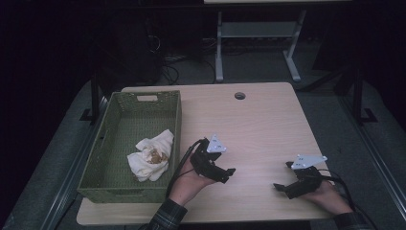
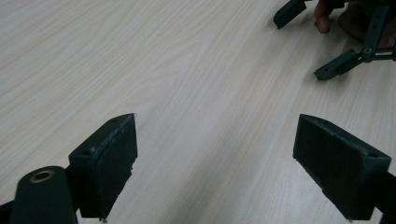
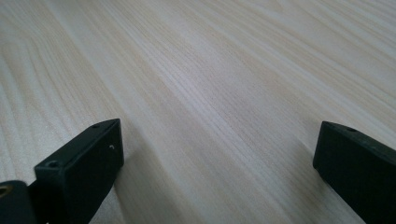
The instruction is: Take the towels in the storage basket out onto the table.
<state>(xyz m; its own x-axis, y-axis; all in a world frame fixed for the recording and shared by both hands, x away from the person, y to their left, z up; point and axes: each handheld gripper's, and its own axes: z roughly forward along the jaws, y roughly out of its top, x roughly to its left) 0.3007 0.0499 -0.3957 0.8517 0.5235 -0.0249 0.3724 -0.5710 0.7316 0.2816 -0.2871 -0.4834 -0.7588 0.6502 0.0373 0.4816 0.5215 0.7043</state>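
My left gripper [image 1: 229,175] rests low over the light wood table [image 1: 258,124], just right of a green woven basket [image 1: 103,167]. Its jaws stand wide apart in the left gripper view [image 2: 215,135], with bare wood between them. My right gripper [image 1: 282,176] sits near the table's front right corner, held by a hand, and points left toward the other gripper. It is open too [image 3: 219,135], with nothing between its pads. The left gripper view also catches the right gripper [image 2: 301,46] at its upper right. A crumpled white cloth [image 1: 151,155] with a brownish patch lies in the basket.
The basket takes up the table's left third. A round cable hole [image 1: 240,96] sits near the far edge. Beyond the table stands a white desk frame [image 1: 258,43] on a dark floor. Cables trail from both grippers toward the front edge.
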